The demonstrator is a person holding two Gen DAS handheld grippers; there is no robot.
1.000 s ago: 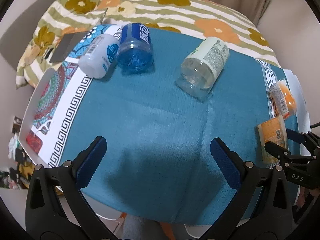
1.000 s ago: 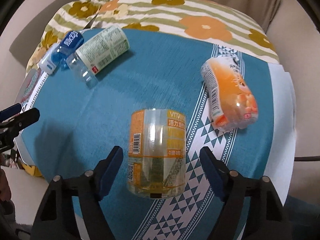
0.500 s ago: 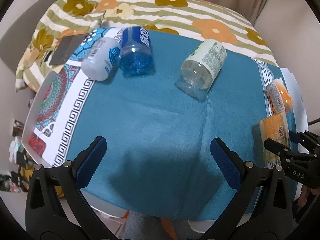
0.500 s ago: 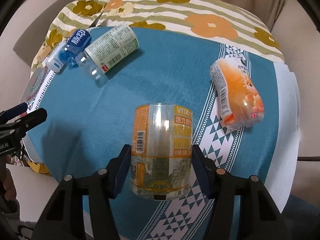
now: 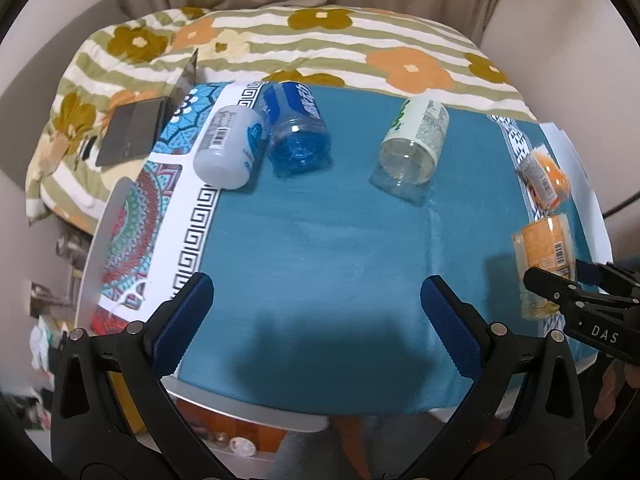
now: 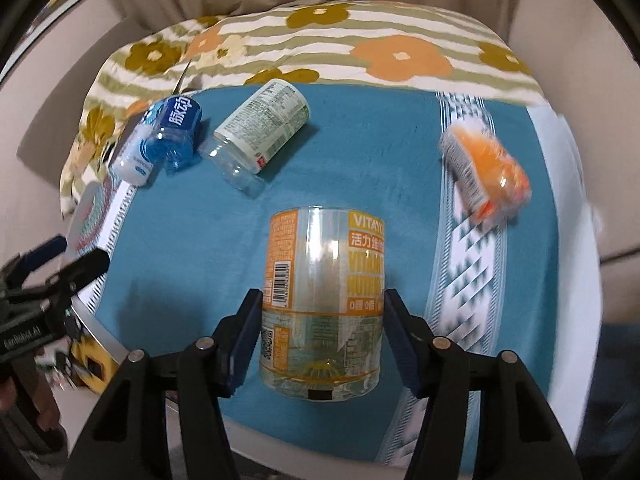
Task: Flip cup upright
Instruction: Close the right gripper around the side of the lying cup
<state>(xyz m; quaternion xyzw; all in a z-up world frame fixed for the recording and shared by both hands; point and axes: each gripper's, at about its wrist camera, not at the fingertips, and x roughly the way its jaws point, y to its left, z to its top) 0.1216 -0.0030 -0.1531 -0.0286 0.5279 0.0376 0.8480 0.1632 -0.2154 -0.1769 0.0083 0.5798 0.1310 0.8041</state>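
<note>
A clear cup with an orange label [image 6: 324, 300] sits between the blue pads of my right gripper [image 6: 322, 332], which is shut on its sides; it looks raised off the blue cloth, its base toward the camera. The cup [image 5: 544, 248] and the right gripper [image 5: 580, 300] also show at the right edge of the left wrist view. My left gripper [image 5: 316, 320] is open and empty above the near part of the blue tablecloth [image 5: 320, 248].
Several other cups lie on their sides: a white one [image 5: 230, 148], a blue one [image 5: 298, 128], a clear one with a green label [image 5: 414, 148] and an orange one [image 6: 486, 172]. A dark laptop [image 5: 136, 132] rests on the flowered blanket at the left.
My right gripper closed on the orange-labelled cup and has lifted it from the cloth. My left gripper drew back and up a little, still open.
</note>
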